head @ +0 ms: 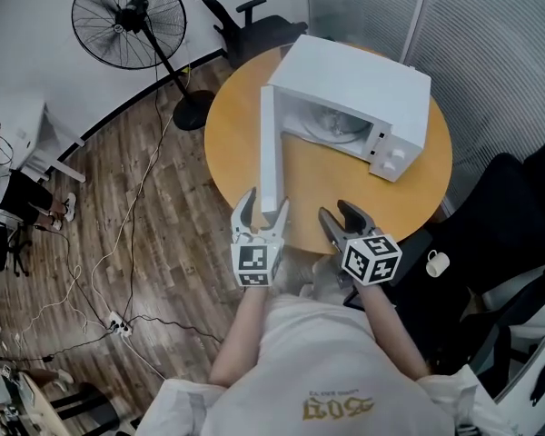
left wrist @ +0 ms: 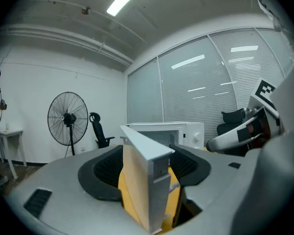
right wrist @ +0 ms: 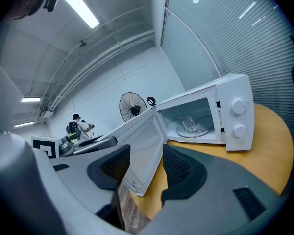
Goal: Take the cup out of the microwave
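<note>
Closest to the head camera is the person's pale shirt (head: 345, 361). Its yellow print sits upside down, so I cannot read it for sure. Just past it, the left gripper (head: 264, 209) has its jaws wide apart, 1 on each side of the free edge of the microwave door (head: 270, 148). The left gripper view shows a little gap on both sides, so it is not pinching the door. Beside it, the right gripper (head: 340, 216) is open too and holds nothing. It points at the white microwave (head: 363, 84) on the round wooden table (head: 318, 180).

Done so far, I think: the door stands wide open. The cup (right wrist: 188, 123) is not out yet. It is a clear glass cup, and it sits on the glass plate (right wrist: 208, 129) inside the microwave, well apart from both claws. I think 1 claw has to reach in, grab it and bring it out.

Each gripper carries a cube with black and white square marks, not words. A small label (right wrist: 219, 112) sits beside the 2 knobs (right wrist: 239, 105) on the microwave, but it is too small to read. No brand name shows.
</note>
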